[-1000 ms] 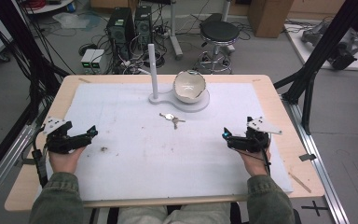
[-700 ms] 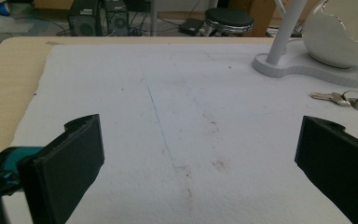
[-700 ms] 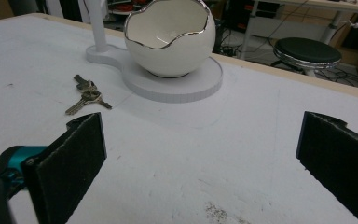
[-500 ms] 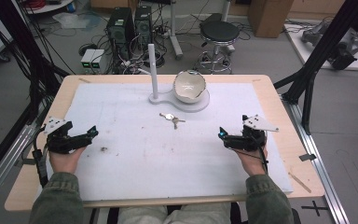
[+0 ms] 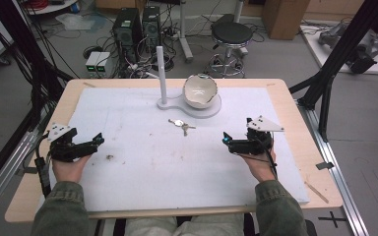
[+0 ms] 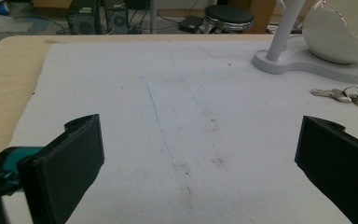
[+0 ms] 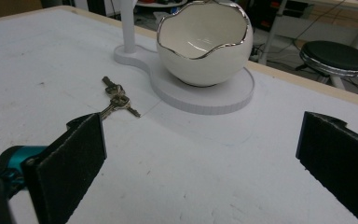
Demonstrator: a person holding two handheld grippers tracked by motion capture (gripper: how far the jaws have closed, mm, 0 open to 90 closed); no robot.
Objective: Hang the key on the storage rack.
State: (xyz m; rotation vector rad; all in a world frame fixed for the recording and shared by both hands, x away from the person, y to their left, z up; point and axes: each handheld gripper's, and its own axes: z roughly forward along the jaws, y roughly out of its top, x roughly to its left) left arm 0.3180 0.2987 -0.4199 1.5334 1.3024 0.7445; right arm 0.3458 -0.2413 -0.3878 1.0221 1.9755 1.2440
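White mat [image 5: 142,162] bare btwn keys [image 5: 181,125] & right gripper [image 5: 229,141], jaws wide.

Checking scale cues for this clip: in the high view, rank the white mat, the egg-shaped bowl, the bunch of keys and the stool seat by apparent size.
1. White mat
2. Stool seat and egg-shaped bowl: they look alike, and the stool stands farther off, so unranked
3. Bunch of keys

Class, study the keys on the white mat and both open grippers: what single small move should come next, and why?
Probably the right gripper should ease forward and leftward toward the keys. Its jaws stand wide open and empty, the keys lie flat on the mat just ahead of it, in front of the egg-shaped bowl, and the left gripper sits farther away.
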